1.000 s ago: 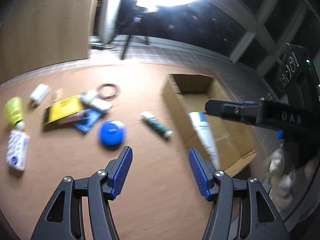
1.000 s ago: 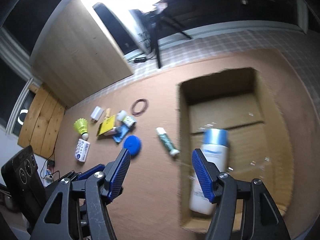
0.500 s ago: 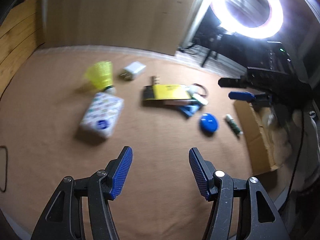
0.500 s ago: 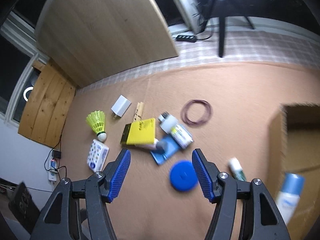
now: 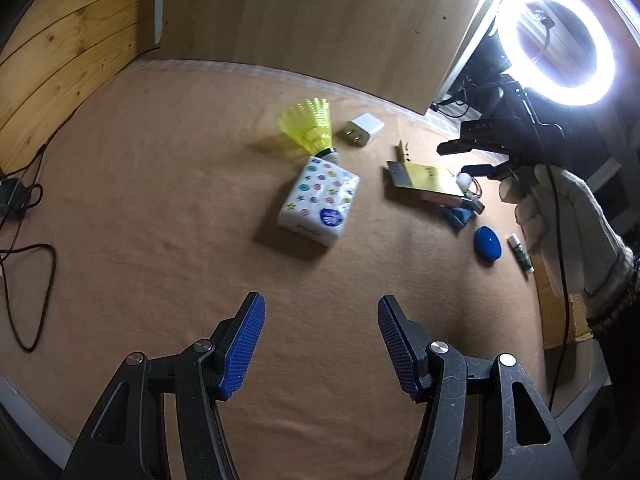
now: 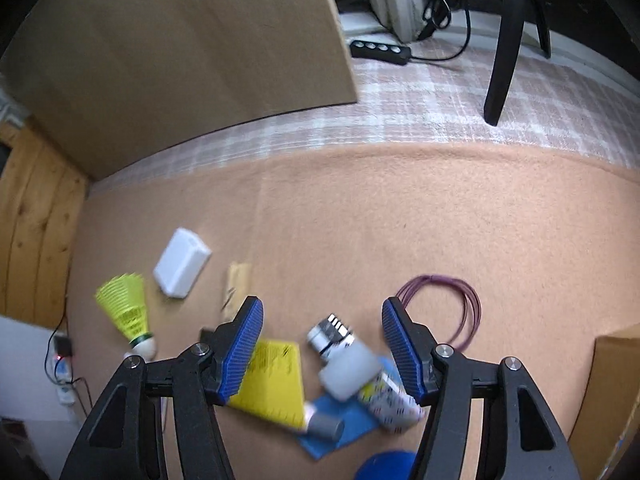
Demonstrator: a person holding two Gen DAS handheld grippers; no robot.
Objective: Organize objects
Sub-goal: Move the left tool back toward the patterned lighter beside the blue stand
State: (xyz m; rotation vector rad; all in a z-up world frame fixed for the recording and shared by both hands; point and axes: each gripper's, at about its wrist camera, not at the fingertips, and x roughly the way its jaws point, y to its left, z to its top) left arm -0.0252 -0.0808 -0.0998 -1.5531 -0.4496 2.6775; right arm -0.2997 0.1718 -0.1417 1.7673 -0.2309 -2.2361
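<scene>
Basically spotting the tissue pack (image 5: 318,204) and ring light (image 5: 556,44) only from left gripper (image 5: 320,344), purple wire coil (image 6: 444,308) only from right gripper (image 6: 322,350), both spread empty over tan mat (image 5: 160,200).

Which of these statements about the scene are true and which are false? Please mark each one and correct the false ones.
1. The left gripper holds the tissue pack. False: its jaws are open and empty.
2. The yellow shuttlecock lies right next to the tissue pack. True.
3. The right gripper is open. True.
4. The purple wire coil lies on the yellow booklet. False: it lies apart, on the mat.
</scene>
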